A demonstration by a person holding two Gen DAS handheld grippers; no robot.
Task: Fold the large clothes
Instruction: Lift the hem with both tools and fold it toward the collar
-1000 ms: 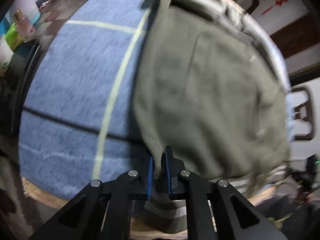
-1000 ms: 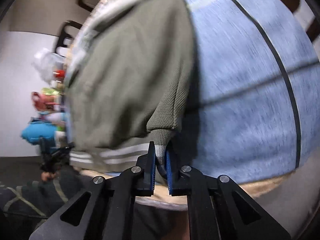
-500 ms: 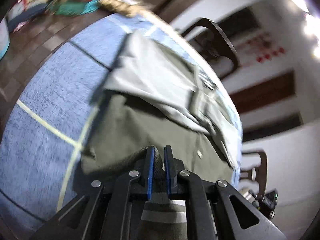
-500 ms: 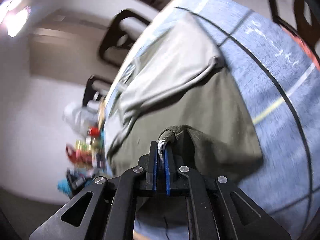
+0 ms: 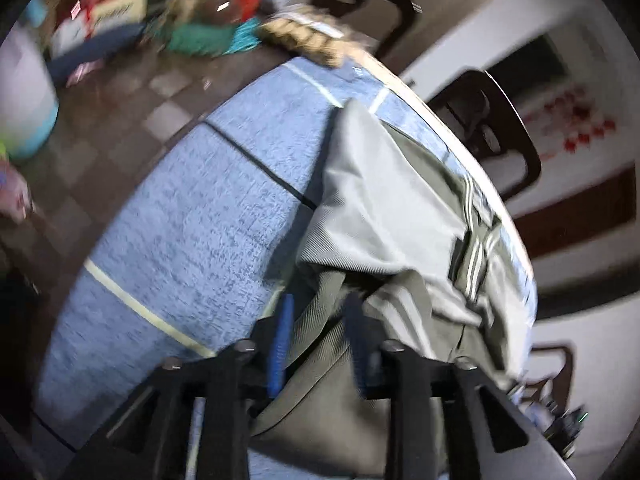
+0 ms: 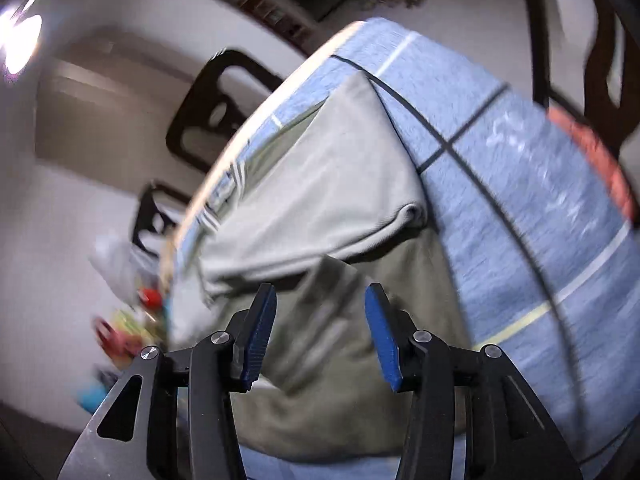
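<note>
An olive-green garment [image 5: 384, 216] with pale striped ribbing lies folded over on a blue checked tablecloth [image 5: 192, 216]. In the left wrist view my left gripper [image 5: 318, 308] has its jaws opening; the ribbed hem runs between the blue pads without being pinched. In the right wrist view the same garment [image 6: 332, 184] shows a pale upper layer over a darker lower one. My right gripper [image 6: 320, 300] is opening too, its pads well apart, with the cloth below and between them untouched.
Dark wooden chairs [image 5: 492, 136] stand at the table's far side, with another chair [image 6: 224, 104] in the right wrist view. Coloured clutter [image 5: 208, 20] sits on the tiled floor at the left. An orange-red object [image 6: 592, 160] lies at the cloth's right edge.
Both grippers carried the garment's hem up and over onto the rest of it, then their jaws parted and the cloth came free.
</note>
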